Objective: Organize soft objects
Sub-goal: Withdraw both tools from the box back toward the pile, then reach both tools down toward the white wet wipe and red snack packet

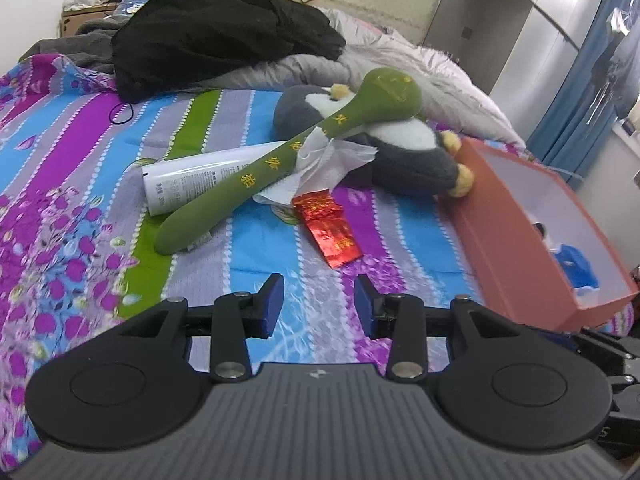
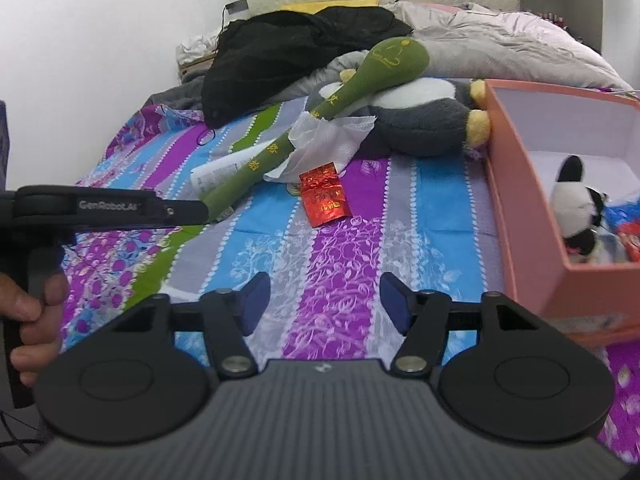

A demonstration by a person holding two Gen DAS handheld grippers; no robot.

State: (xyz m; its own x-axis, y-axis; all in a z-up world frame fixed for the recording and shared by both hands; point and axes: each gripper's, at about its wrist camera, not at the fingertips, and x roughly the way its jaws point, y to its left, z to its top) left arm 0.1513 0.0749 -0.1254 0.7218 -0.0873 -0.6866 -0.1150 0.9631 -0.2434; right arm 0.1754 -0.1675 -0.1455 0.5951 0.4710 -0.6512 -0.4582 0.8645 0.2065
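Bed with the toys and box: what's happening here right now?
Both grippers hover open and empty above the striped bedsheet. The left gripper faces the long green plush, which leans on the grey penguin plush over a white tube and tissue. The right gripper is beside the pink box, which already holds a panda toy.

three plush toys (image 2: 432, 120), one box (image 2: 516, 184), one tube (image 1: 192, 176)

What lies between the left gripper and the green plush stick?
Only bare striped bedsheet separates the open left gripper from the green plush stick; the left wrist view shows it.
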